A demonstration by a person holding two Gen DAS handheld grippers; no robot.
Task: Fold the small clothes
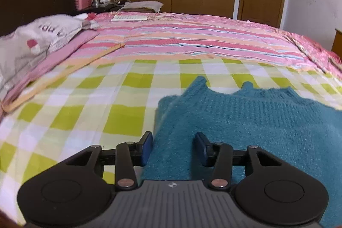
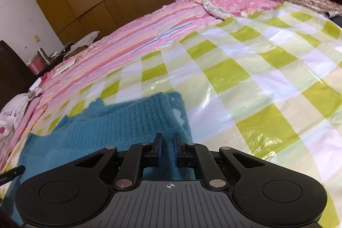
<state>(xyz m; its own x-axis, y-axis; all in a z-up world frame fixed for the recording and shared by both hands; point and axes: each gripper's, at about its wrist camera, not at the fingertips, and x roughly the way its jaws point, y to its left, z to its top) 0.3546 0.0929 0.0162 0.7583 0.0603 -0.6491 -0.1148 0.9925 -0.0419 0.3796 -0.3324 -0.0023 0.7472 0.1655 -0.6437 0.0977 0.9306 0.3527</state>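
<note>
Your left gripper (image 1: 174, 143) has its two fingers apart, with nothing pinched between them. The fuzzy blue sweater (image 1: 245, 121) lies flat right under it and spreads out ahead and to its right, on the green and white checked cloth (image 1: 85, 99). Your right gripper (image 2: 167, 147) has its fingers close together, with only a thin gap, over the sweater's right edge. You cannot tell if it pinches the wool.
</note>
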